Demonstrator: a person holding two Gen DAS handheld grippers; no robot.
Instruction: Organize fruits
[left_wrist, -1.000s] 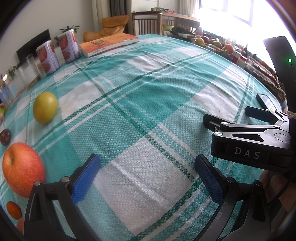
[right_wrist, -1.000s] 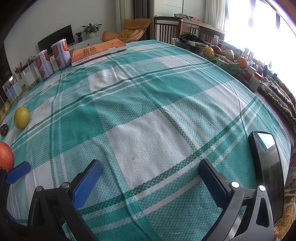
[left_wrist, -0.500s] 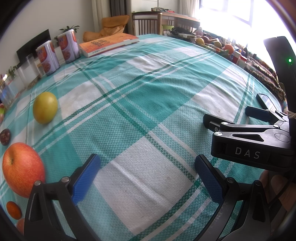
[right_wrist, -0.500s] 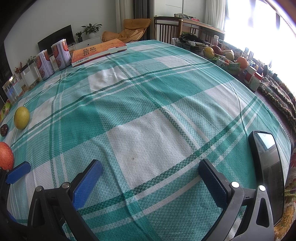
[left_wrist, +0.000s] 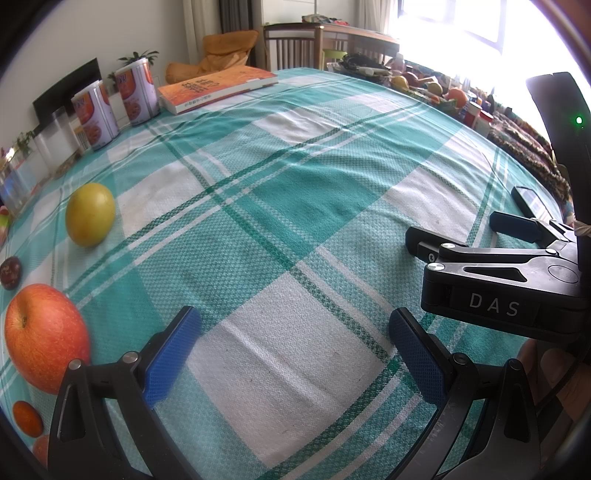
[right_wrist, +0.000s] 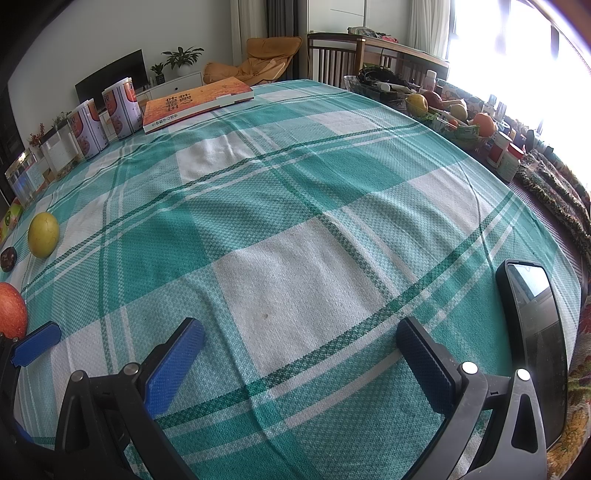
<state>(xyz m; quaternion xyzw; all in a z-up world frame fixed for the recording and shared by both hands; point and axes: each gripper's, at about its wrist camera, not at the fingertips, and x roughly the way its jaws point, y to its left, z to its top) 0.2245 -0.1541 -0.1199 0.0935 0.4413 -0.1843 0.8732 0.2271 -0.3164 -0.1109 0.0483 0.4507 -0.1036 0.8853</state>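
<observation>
A red apple (left_wrist: 44, 336) lies at the left on the green plaid tablecloth (left_wrist: 280, 177), beside my open, empty left gripper (left_wrist: 291, 339). A yellow round fruit (left_wrist: 89, 214) sits farther back, a small dark fruit (left_wrist: 10, 272) between them, and small orange fruits (left_wrist: 26, 419) at the lower left edge. My right gripper (right_wrist: 299, 354) is open and empty over the cloth; its body also shows in the left wrist view (left_wrist: 506, 280). In the right wrist view the yellow fruit (right_wrist: 43, 234), the dark fruit (right_wrist: 8, 258) and the apple (right_wrist: 11, 310) lie far left.
Two cans (right_wrist: 105, 114) and an orange book (right_wrist: 195, 103) stand at the back left. A basket of fruit (right_wrist: 454, 114) and bottles line the right edge. A dark phone (right_wrist: 535, 332) lies at the near right. Clear jars (right_wrist: 26, 177) stand at the left edge.
</observation>
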